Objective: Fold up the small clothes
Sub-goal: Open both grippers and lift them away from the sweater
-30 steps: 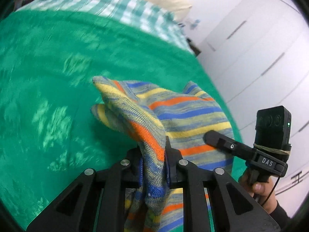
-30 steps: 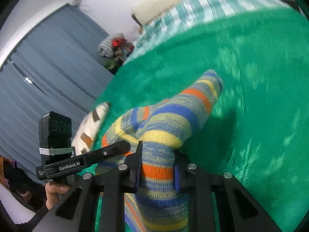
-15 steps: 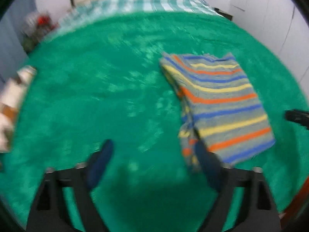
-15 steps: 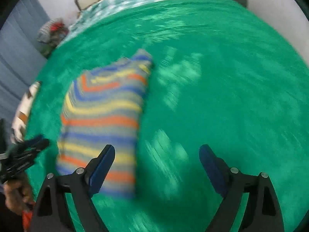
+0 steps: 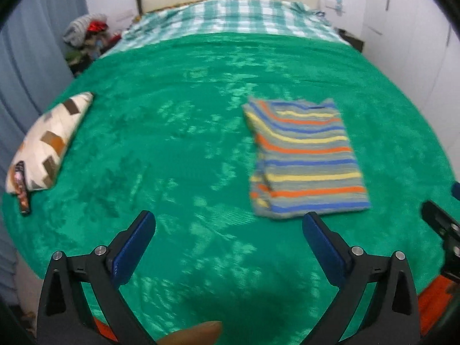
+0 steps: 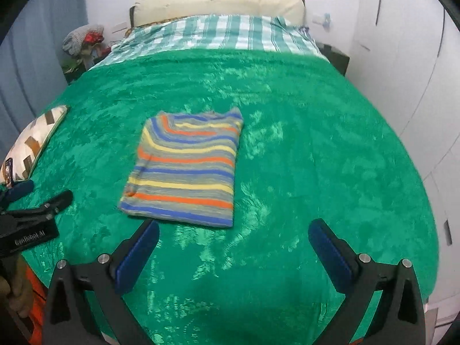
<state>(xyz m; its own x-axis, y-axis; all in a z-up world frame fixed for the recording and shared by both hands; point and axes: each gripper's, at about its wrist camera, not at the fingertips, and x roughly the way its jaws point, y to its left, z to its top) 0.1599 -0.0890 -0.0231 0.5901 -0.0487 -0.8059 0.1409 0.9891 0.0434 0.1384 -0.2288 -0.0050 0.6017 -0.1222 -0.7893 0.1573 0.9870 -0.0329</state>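
A folded striped knit garment (image 5: 307,158) (image 6: 184,166), in grey, orange, yellow and blue bands, lies flat on the green blanket (image 5: 172,143). My left gripper (image 5: 228,218) is open and empty, hanging above the blanket just short of the garment's near left corner. My right gripper (image 6: 234,225) has its jaws opening wide with nothing between them, just short of the garment's near edge. Each gripper also shows at the edge of the other's view: the right gripper (image 5: 444,199) and the left gripper (image 6: 40,194), which a hand is holding.
A patterned pillow (image 5: 49,143) (image 6: 31,141) with a small dark object (image 5: 21,189) beside it lies at the bed's left edge. A checked sheet (image 5: 230,14) covers the head end. White wardrobe doors (image 6: 417,86) stand right, a pile of things (image 5: 86,28) back left.
Both grippers let go of the striped garment, which dropped flat and folded onto the blanket. Both opened wide and drew back from it toward the near edge of the bed.
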